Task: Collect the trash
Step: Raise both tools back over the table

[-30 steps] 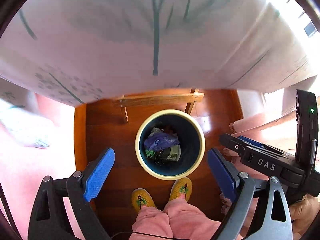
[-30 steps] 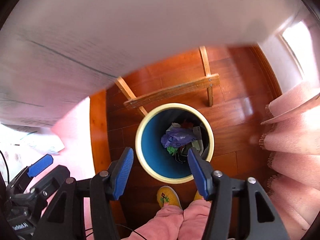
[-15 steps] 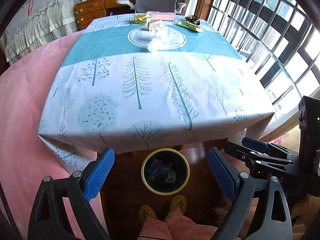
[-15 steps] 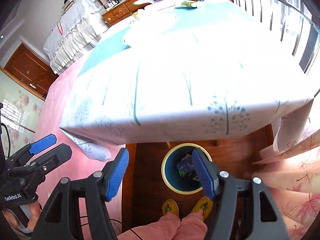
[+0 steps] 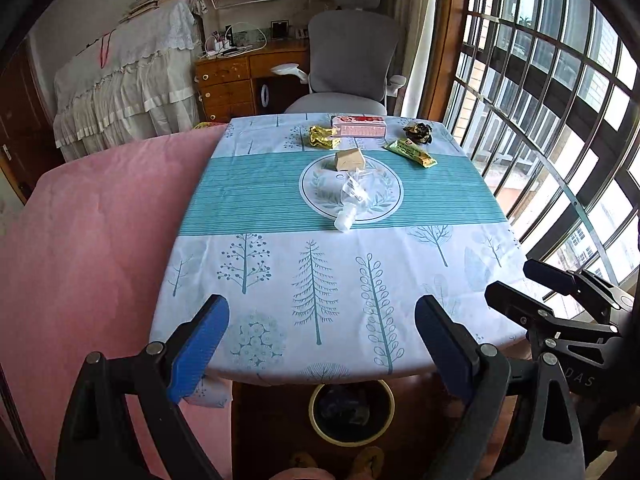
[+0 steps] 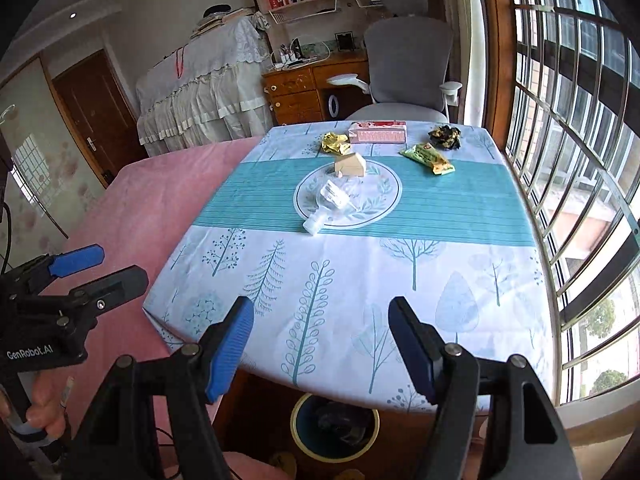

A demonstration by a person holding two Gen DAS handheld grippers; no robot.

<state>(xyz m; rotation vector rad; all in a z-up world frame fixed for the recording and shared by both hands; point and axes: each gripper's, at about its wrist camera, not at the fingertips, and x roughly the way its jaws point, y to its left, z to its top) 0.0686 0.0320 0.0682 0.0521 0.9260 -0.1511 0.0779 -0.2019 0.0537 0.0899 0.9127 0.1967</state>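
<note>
Trash lies on the table, well beyond both empty, spread grippers, right gripper just widened.

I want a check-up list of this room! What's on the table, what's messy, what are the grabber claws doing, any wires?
Surface: tablecloth with tree print, near part bare.
Job's things: crushed plastic bottle, small carton, yellow wrapper, green wrapper, dark crumpled wrapper, pink box; trash bin on the floor.
Clutter: nothing seen beyond those.
Grippers: left gripper open, empty; right gripper just widened, empty.
Cables: white cords on desk.
Surroundings: office chair, barred window.
</note>
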